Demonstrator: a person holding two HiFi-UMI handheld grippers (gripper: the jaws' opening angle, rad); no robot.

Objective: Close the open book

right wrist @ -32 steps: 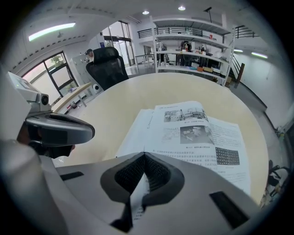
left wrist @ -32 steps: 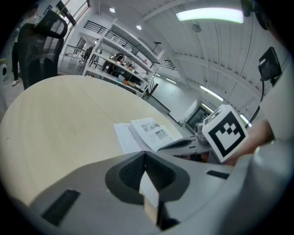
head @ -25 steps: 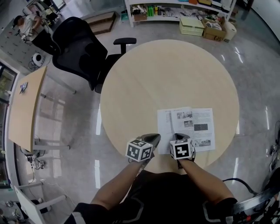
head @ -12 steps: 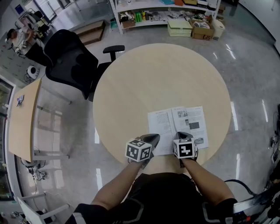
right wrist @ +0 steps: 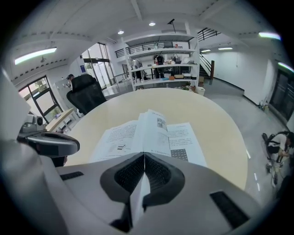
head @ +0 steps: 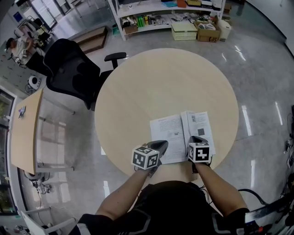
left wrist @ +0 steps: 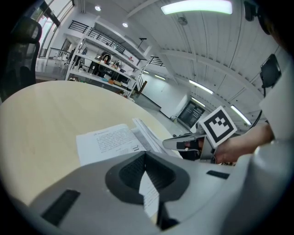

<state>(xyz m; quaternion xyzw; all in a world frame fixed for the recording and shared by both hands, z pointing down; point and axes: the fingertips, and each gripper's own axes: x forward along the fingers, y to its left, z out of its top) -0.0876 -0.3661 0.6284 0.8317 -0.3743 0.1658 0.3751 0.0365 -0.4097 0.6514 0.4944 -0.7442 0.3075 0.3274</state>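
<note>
An open book (head: 177, 132) lies on the round beige table (head: 151, 78), near its front edge. My left gripper (head: 158, 143) is at the book's near left corner, shut on the left page's edge; a printed sheet shows between its jaws (left wrist: 146, 153). My right gripper (head: 196, 138) is shut on the right-hand pages and holds them lifted off the table, tilted up toward the spine. From the right gripper view those pages (right wrist: 151, 131) stand up from its jaws (right wrist: 144, 153), and the left gripper (right wrist: 48, 142) shows at the left.
A black office chair (head: 69, 69) stands at the table's far left. Shelves with boxes (head: 161, 13) line the back wall. A narrow wooden side table (head: 25, 128) is at the left. The floor is glossy grey.
The right-hand pages have risen from flat and swung toward the spine with my right gripper, so the book looks narrower. The left gripper keeps its hold at the left corner.
</note>
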